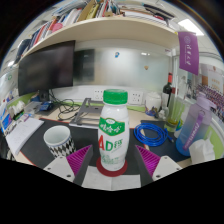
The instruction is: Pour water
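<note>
Desk [35, 150] cluttered; bottle [113, 130] upright between spread gripper [111, 172] fingers, gaps both sides; cup [58, 139] lies left.

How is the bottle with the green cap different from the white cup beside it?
The bottle is tall and narrow; the cup is short and wide. The bottle has a green cap on; the cup is open on top. The bottle has a green and red label; the cup is plain white. The bottle stands between the tongs; the cup sits off to one side. Both stand upright on the desk.
</note>
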